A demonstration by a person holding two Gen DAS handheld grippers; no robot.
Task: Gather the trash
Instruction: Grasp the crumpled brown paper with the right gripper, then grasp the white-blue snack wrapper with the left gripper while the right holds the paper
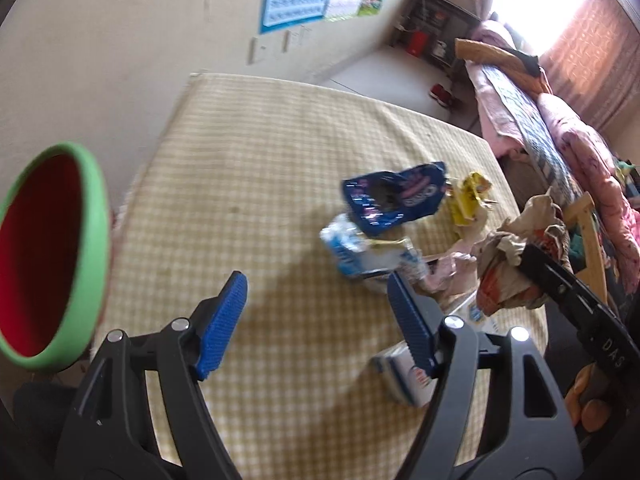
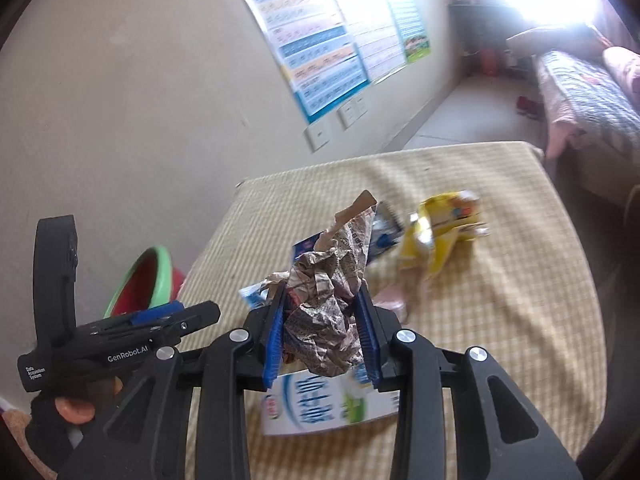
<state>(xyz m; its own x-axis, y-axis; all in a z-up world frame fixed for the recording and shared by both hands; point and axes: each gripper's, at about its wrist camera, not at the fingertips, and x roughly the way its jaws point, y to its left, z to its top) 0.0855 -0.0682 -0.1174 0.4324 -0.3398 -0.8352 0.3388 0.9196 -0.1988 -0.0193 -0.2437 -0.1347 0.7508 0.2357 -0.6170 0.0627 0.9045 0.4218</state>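
While my right gripper (image 2: 324, 320) clamped a crumpled newspaper wad (image 2: 328, 312) above the checkered table (image 2: 500, 320), my left gripper (image 1: 316, 320) hung empty, jaws apart, near the green-rimmed red bin (image 1: 48, 248).

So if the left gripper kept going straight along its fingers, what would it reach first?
Probably bare checked tablecloth: the left gripper stands open over it, with the white-and-blue wrapper just right of that line.
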